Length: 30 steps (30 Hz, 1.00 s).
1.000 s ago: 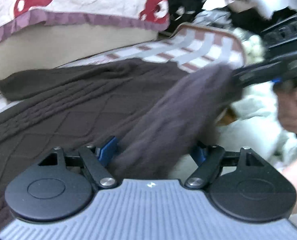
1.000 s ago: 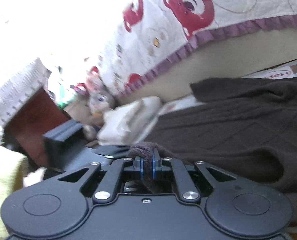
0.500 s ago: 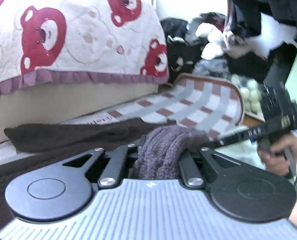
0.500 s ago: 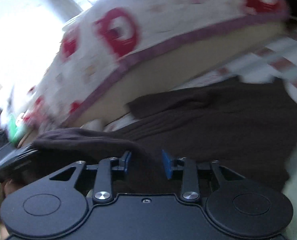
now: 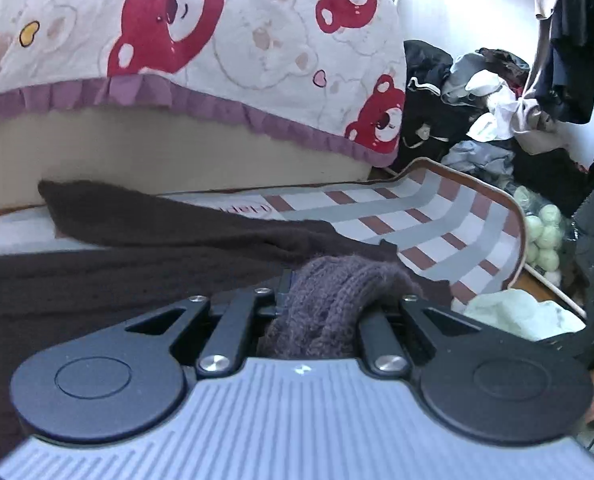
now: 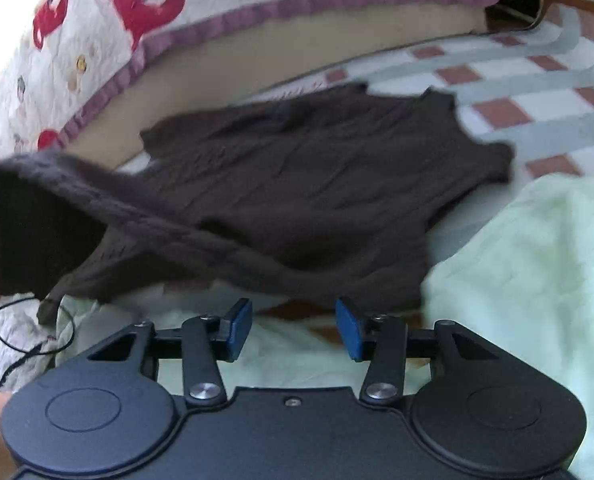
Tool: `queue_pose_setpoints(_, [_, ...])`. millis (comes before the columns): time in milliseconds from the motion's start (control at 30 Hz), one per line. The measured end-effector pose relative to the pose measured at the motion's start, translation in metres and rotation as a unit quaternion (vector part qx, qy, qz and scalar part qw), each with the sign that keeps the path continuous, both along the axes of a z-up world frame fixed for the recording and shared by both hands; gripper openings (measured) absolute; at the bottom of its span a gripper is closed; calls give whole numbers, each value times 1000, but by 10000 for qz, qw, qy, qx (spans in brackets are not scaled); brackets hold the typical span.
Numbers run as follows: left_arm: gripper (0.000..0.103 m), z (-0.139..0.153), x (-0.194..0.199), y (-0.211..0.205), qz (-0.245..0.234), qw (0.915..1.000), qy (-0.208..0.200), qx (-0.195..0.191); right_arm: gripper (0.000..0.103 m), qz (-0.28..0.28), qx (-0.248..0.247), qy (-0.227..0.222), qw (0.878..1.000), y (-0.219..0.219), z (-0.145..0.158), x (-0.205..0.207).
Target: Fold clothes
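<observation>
- Dark brown cable-knit sweater (image 6: 305,184) lies spread flat mid-frame in the right wrist view.
- Its sleeve (image 6: 109,208), out at nine o'clock, is lifted, bunched and draping.

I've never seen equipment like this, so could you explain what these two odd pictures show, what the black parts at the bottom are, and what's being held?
There is no robot here. A person holds a two-fingered clamp in each hand, and a wide-angle camera on each looks forward along its fingers. The black parts are those tools.

One picture comes from the left hand-held gripper, shut on a bunched piece of the brown knitted sweater. The other comes from the right hand-held gripper: its blue pads are opening with nothing between them.

The rest of the sweater lies on a checked mat, beside a pale green blanket. Behind is a bed with a bear-print quilt.
</observation>
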State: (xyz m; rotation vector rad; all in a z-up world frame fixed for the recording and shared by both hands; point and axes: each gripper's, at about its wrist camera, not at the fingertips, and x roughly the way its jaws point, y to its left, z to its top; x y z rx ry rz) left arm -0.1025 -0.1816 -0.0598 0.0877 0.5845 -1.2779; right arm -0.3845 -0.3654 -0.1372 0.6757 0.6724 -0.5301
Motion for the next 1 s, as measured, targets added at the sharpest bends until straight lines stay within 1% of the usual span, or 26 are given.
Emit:
queue_pose_setpoints(33, [9, 0, -3, 1, -9, 10000, 2, 5, 52, 50, -221, 174, 9996, 8, 0, 8])
queue_pose_setpoints(67, [9, 1, -5, 2, -24, 10000, 4, 3, 53, 138, -576, 487, 9971, 16, 2, 18])
queue_pose_setpoints(100, [9, 2, -6, 2, -40, 10000, 6, 0, 53, 278, -1033, 888, 9903, 24, 4, 29])
queue_pose_setpoints(133, [9, 4, -7, 3, -42, 10000, -30, -1, 54, 450, -1599, 1336, 9770, 35, 5, 40])
queue_pose_setpoints(167, [9, 6, -8, 4, -40, 10000, -75, -3, 54, 568, -2073, 1670, 9622, 43, 5, 48])
queue_pose_setpoints(200, [9, 9, -9, 5, -23, 9999, -109, -6, 58, 647, -2429, 1899, 9491, 48, 5, 53])
queue_pose_setpoints(233, [9, 12, -9, 5, -3, 9999, -140, -9, 65, 715, -2737, 2088, 9361, 53, 5, 58])
queue_pose_setpoints(267, [9, 14, -9, 5, 21, 9999, -149, 3, 68, 721, -2746, 2032, 9371, 50, 4, 60])
queue_pose_setpoints(333, [9, 19, -9, 5, 0, 9998, -207, 45, 68, 752, -2743, 1909, 9395, 44, 4, 63])
queue_pose_setpoints(367, [9, 21, -10, 5, -22, 9996, -263, 47, 68, 908, -2588, 1764, 9453, 37, -1, 65])
queue_pose_setpoints(400, [9, 23, -12, 5, -34, 9995, -316, 60, 64, 1038, -2441, 1642, 9501, 29, -6, 67])
queue_pose_setpoints(433, [9, 25, -13, 5, -43, 9993, -367, 75, 54, 979, -2372, 1709, 9513, 21, -13, 72])
queue_pose_setpoints(467, [9, 28, -15, 7, -67, 9991, -409, 82, 36, 866, -2402, 1834, 9493, 20, -16, 73])
queue_pose_setpoints(500, [9, 32, -16, 8, -95, 9989, -448, 86, 10, 789, -2454, 1876, 9478, 15, -15, 73])
queue_pose_setpoints(567, [9, 42, -18, 14, -113, 9988, -464, 45, 10, 704, -2424, 1584, 9546, 13, 1, 60])
queue_pose_setpoints(600, [9, 48, -17, 17, -153, 9991, -386, 12, 10, 645, -2382, 1412, 9587, 13, 15, 48])
queue_pose_setpoints(700, [9, 59, -15, 24, -353, 9993, -80, -58, 10, 528, -2320, 1120, 9648, 13, 51, 12])
queue_pose_setpoints(733, [9, 59, -18, 22, -363, 9993, -127, 29, 10, 541, -2276, 1034, 9667, 12, 60, 1])
queue_pose_setpoints(800, [10, 57, -24, 17, -348, 9986, -297, 252, 10, 628, -2102, 1014, 9704, 5, 66, -9])
queue_pose_setpoints(833, [11, 53, -28, 12, -317, 9974, -490, 430, 9, 671, -2015, 1003, 9720, 1, 69, -14])
queue_pose_setpoints(867, [12, 49, -33, 6, -281, 9951, -711, 624, 9, 720, -1929, 1015, 9733, -3, 71, -17])
queue_pose_setpoints(967, [13, 36, -34, -15, -401, 9874, -1044, 1124, 9, 930, -1764, 1579, 9671, -25, 55, 4])
queue_pose_setpoints(1000, [13, 32, -30, -22, -464, 9832, -1232, 1264, 9, 996, -1717, 1774, 9639, -35, 48, 14])
